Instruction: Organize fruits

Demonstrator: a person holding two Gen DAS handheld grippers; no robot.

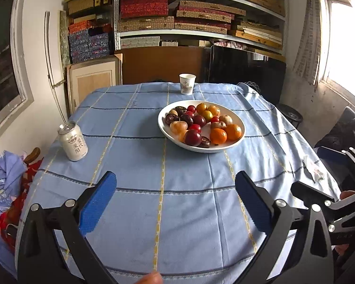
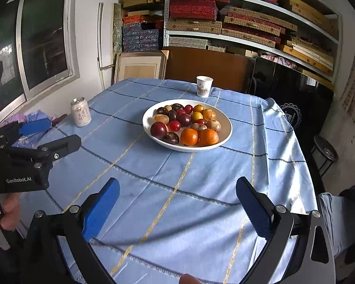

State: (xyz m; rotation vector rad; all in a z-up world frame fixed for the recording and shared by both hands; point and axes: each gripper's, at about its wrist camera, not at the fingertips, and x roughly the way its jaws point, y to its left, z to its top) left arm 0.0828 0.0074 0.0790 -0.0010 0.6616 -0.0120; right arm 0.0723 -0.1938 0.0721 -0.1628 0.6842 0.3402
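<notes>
Both tools stand wide open and hold nothing: the left tool (image 1: 175, 203) and the right tool (image 2: 177, 207) hover above the blue table (image 1: 135, 165), well short of the white plate (image 1: 234, 116). All the fruits (image 2: 189, 136) lie in that plate, straight ahead of the pads. I judge the sorting looks finished, so it is better to draw back slowly and keep clear of the can (image 1: 73, 142) beside the left tool.

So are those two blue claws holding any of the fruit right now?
No. The left gripper and right gripper are both open and empty; the fruit sits in the white bowl.
</notes>
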